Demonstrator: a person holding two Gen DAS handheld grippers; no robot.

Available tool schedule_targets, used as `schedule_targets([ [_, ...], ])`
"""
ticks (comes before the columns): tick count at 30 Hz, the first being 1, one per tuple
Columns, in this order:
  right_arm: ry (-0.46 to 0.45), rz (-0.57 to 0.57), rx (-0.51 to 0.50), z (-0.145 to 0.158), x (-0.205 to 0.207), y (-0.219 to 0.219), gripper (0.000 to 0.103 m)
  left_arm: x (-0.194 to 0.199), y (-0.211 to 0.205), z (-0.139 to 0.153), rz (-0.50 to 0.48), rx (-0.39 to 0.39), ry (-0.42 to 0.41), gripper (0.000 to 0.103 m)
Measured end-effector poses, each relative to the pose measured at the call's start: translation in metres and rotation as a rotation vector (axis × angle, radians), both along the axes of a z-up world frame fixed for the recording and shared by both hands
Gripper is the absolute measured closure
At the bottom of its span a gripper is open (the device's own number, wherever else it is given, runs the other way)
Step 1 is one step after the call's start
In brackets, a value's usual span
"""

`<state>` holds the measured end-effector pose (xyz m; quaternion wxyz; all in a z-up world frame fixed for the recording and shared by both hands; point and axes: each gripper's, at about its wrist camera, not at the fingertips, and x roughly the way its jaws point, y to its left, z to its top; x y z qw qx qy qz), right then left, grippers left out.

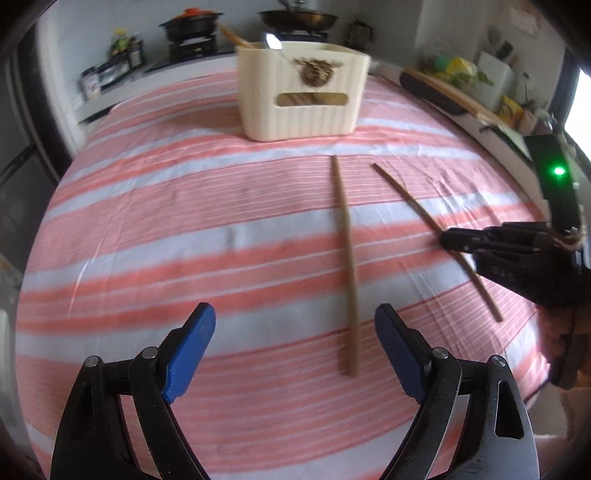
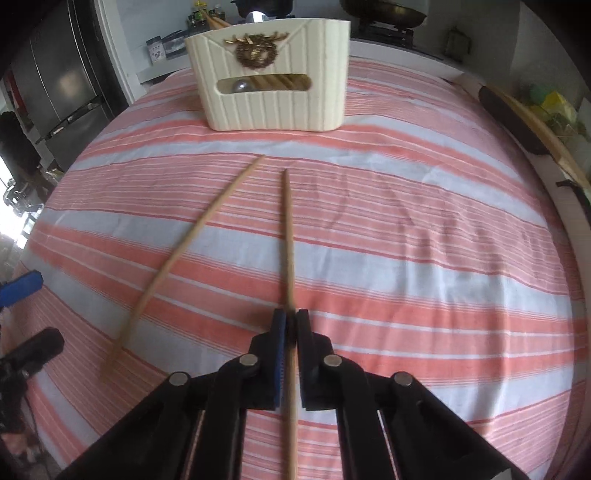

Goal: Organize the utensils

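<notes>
A cream ribbed utensil holder stands at the far side of the striped cloth; it also shows in the right wrist view, with a spoon and chopsticks inside. Two wooden chopsticks are out on the cloth. My right gripper is shut on one chopstick, which runs forward between its fingers; in the left wrist view this chopstick is at the right. The other chopstick lies loose ahead of my left gripper, which is open and empty. The loose chopstick shows at the left in the right wrist view.
A pink and white striped cloth covers the table. Behind it is a counter with a stove, pans and bottles. A cutting board and clutter lie along the right edge. A fridge stands at the left.
</notes>
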<state>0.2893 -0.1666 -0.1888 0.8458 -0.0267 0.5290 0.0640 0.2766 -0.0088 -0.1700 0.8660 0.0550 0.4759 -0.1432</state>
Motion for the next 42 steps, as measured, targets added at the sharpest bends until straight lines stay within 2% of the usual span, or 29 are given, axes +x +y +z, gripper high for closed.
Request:
schedule_targets([
  [3, -0.03, -0.018, -0.001, 0.0, -0.013, -0.017, 0.099, 0.016, -0.022, -0.017, -0.026, 0.097, 0.009, 0.017],
  [4, -0.045, -0.023, -0.009, 0.0, -0.019, -0.021, 0.094, 0.02, -0.026, -0.023, -0.029, 0.116, 0.02, 0.021],
  [5, -0.056, -0.021, -0.006, 0.0, -0.023, -0.023, 0.092, 0.023, -0.03, -0.029, -0.038, 0.116, 0.038, 0.032],
  [6, -0.067, -0.016, 0.006, 0.001, -0.028, -0.025, 0.09, 0.023, -0.028, -0.028, -0.036, 0.077, 0.03, 0.044],
  [7, -0.076, -0.009, 0.032, 0.0, -0.033, -0.028, 0.081, 0.023, -0.027, -0.028, -0.03, 0.06, 0.038, 0.05],
  [8, -0.083, -0.003, 0.057, 0.0, -0.037, -0.031, 0.069, 0.022, -0.027, -0.026, -0.025, 0.052, 0.036, 0.066],
  [9, -0.096, 0.001, 0.071, 0.0, -0.041, -0.033, 0.068, 0.02, -0.028, -0.025, -0.02, 0.052, 0.031, 0.094],
  [11, -0.118, 0.001, 0.054, 0.001, -0.047, -0.032, 0.072, 0.016, -0.027, -0.025, 0.007, 0.039, 0.036, 0.097],
  [13, -0.137, -0.016, 0.013, 0.0, -0.05, -0.03, 0.086, 0.01, -0.021, -0.024, 0.067, -0.009, 0.054, 0.098],
  [16, -0.14, -0.031, -0.002, 0.002, -0.054, -0.035, 0.097, -0.011, -0.013, -0.024, 0.131, -0.083, 0.088, 0.098],
  [19, -0.139, -0.043, -0.052, 0.002, -0.065, -0.041, 0.097, -0.033, -0.014, -0.022, 0.122, -0.091, 0.102, 0.096],
  [20, -0.137, -0.039, -0.04, 0.003, -0.07, -0.043, 0.096, -0.036, -0.015, -0.02, 0.109, -0.097, 0.105, 0.09],
  [21, -0.136, -0.036, -0.021, 0.004, -0.074, -0.045, 0.096, -0.038, -0.016, -0.018, 0.098, -0.105, 0.104, 0.074],
  [22, -0.133, -0.029, 0.007, 0.004, -0.078, -0.048, 0.089, -0.039, -0.015, -0.015, 0.09, -0.109, 0.093, 0.062],
  [23, -0.133, -0.025, 0.026, 0.004, -0.078, -0.049, 0.064, -0.039, -0.014, -0.011, 0.088, -0.102, 0.07, 0.038],
  [24, -0.139, -0.025, 0.044, 0.004, -0.078, -0.049, 0.05, -0.038, -0.013, -0.008, 0.089, -0.09, 0.047, 0.029],
  [25, -0.157, -0.029, 0.055, 0.006, -0.08, -0.051, 0.036, -0.036, -0.012, -0.005, 0.088, -0.078, 0.031, 0.029],
  [28, -0.143, -0.038, 0.061, 0.004, -0.075, -0.054, 0.036, -0.02, -0.011, -0.002, 0.052, -0.065, 0.032, 0.026],
  [30, -0.118, -0.033, 0.072, -0.001, -0.07, -0.054, 0.036, -0.01, -0.012, -0.005, 0.029, -0.058, 0.042, 0.017],
  [33, -0.129, 0.015, 0.01, -0.004, -0.068, -0.045, 0.032, 0.004, -0.022, -0.018, -0.019, -0.041, 0.081, 0.017],
  [35, -0.136, 0.015, 0.018, -0.004, -0.068, -0.045, 0.029, 0.011, -0.032, -0.03, -0.019, 0.031, 0.078, 0.016],
  [36, -0.137, 0.012, 0.021, -0.005, -0.067, -0.046, 0.028, 0.013, -0.035, -0.032, -0.017, 0.052, 0.057, 0.009],
  [37, -0.14, 0.017, 0.019, -0.005, -0.067, -0.046, 0.028, 0.014, -0.036, -0.033, -0.013, 0.066, 0.045, 0.006],
  [42, -0.17, 0.019, 0.028, -0.006, -0.071, -0.047, 0.027, 0.018, -0.034, -0.039, -0.007, 0.06, 0.04, 0.001],
])
